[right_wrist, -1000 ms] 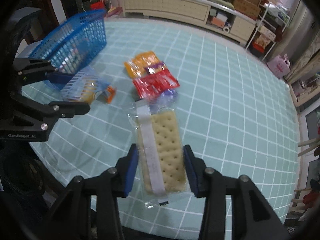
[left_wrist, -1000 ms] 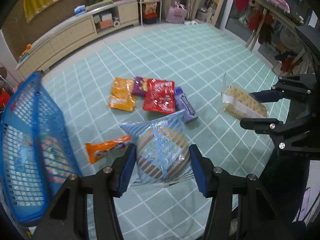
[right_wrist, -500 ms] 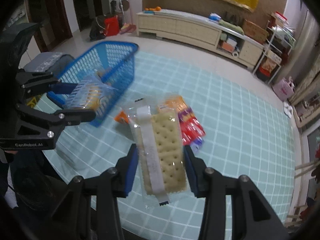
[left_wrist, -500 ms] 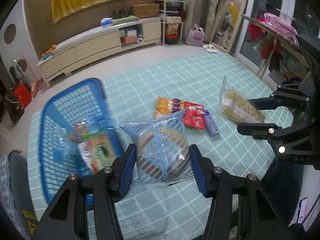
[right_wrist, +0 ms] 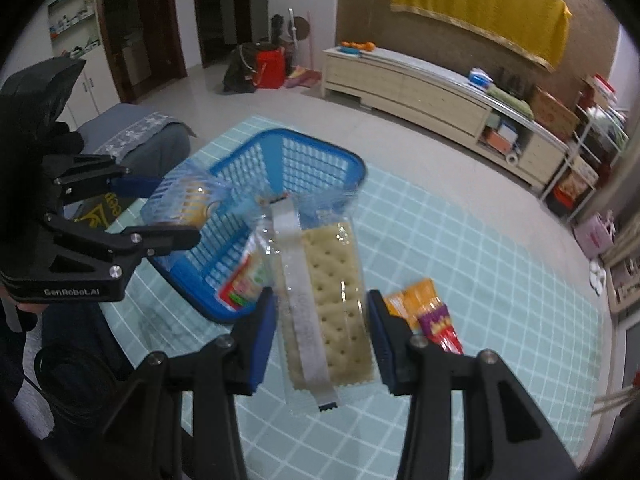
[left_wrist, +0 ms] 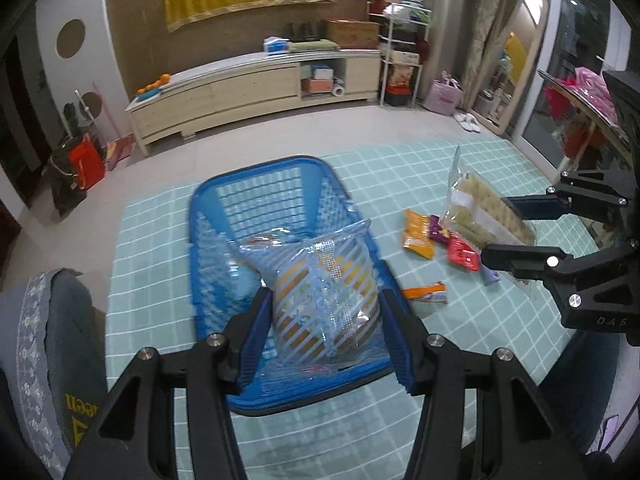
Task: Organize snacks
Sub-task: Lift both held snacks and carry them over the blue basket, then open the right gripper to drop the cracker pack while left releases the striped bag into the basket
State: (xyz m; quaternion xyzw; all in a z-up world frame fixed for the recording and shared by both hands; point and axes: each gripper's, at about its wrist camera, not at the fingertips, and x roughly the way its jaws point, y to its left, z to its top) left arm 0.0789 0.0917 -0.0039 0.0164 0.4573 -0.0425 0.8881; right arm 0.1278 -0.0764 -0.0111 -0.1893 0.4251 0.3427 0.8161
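My left gripper point(left_wrist: 325, 334) is shut on a blue-striped clear snack bag point(left_wrist: 320, 288) and holds it above the blue plastic basket point(left_wrist: 256, 184), which has several snacks inside. My right gripper point(right_wrist: 322, 340) is shut on a clear cracker pack point(right_wrist: 324, 304), held in the air to the right of the basket point(right_wrist: 320, 156). The right gripper and cracker pack point(left_wrist: 476, 208) also show at the right of the left wrist view. The left gripper with its striped bag point(right_wrist: 188, 196) shows at the left of the right wrist view.
Loose snacks lie on the teal checked tablecloth point(left_wrist: 400, 168): an orange pack point(left_wrist: 418, 234), a purple pack point(left_wrist: 440, 234), a red pack point(left_wrist: 464, 254) and an orange bar point(left_wrist: 426, 293). A grey padded chair point(left_wrist: 44, 344) stands at the table's left edge.
Both grippers have swung left with their snacks. The left gripper now holds the striped bag over the basket; the cracker pack has come closer to the basket.
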